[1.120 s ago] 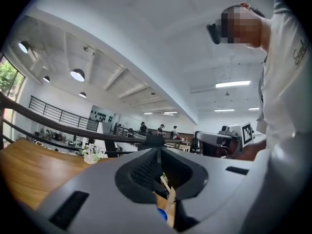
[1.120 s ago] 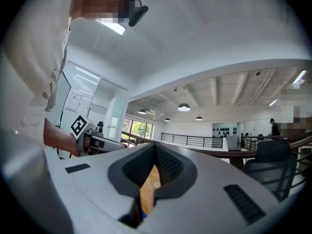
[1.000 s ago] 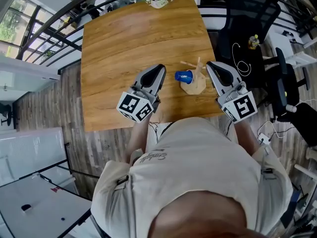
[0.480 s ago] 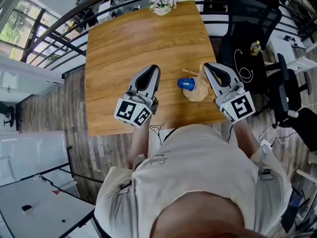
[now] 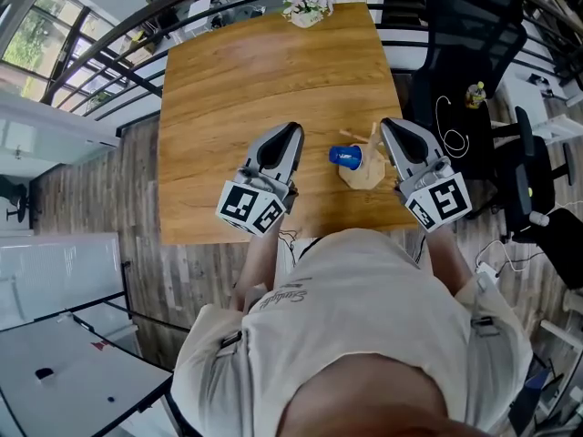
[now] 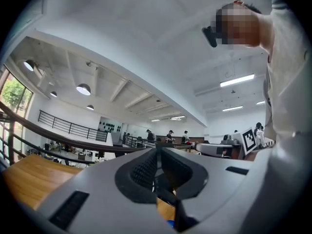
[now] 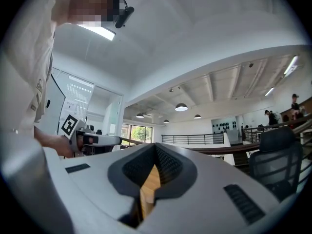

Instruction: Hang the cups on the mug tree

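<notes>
A small wooden mug tree (image 5: 364, 171) stands near the front edge of the wooden table (image 5: 237, 80). A blue cup (image 5: 344, 157) hangs on its left side. My left gripper (image 5: 291, 127) hovers left of the cup, apart from it, its jaws shut with nothing in them. In the left gripper view its pads (image 6: 157, 147) meet and a sliver of blue shows below. To the right of the tree is my right gripper (image 5: 389, 124), pointing away from me. Its jaws (image 7: 155, 145) are shut and hold nothing.
A pot of flowers (image 5: 307, 5) sits at the table's far edge. A black office chair (image 5: 465, 35) and a black seat with a white cable (image 5: 446, 116) stand to the right. A railing (image 5: 100, 62) runs behind and left of the table.
Both grippers stay shut on either side of the mug tree. The left one has drawn slightly further from the blue cup. The head view shifted a little.
</notes>
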The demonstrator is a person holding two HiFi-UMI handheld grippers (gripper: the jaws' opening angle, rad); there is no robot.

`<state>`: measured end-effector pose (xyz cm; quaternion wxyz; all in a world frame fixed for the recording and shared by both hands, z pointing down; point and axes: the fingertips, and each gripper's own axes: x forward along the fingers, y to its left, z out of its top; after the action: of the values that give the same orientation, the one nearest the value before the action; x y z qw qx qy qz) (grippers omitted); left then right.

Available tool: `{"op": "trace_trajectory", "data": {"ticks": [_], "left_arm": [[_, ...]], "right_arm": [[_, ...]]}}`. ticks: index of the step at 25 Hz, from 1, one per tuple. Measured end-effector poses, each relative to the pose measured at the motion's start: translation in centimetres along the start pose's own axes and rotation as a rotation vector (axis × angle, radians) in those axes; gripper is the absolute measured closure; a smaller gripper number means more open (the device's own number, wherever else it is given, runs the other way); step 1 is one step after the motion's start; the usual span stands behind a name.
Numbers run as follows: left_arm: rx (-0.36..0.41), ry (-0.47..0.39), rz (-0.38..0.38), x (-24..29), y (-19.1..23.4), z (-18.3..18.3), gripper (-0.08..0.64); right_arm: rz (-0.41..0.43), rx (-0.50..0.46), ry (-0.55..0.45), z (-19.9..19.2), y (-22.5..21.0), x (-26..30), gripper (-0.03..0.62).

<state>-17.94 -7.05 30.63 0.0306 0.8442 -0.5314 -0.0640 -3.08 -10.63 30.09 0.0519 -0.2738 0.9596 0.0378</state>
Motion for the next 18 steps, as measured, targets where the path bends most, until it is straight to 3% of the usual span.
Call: {"op": "trace_trajectory", "data": {"ticks": [18], "left_arm": [[-0.047, 0.033, -0.039, 0.5, -0.9, -1.0, 0.525]], "right_arm": [[-0.018, 0.023, -0.002, -1.1, 0.1, -1.3, 0.597]]}}
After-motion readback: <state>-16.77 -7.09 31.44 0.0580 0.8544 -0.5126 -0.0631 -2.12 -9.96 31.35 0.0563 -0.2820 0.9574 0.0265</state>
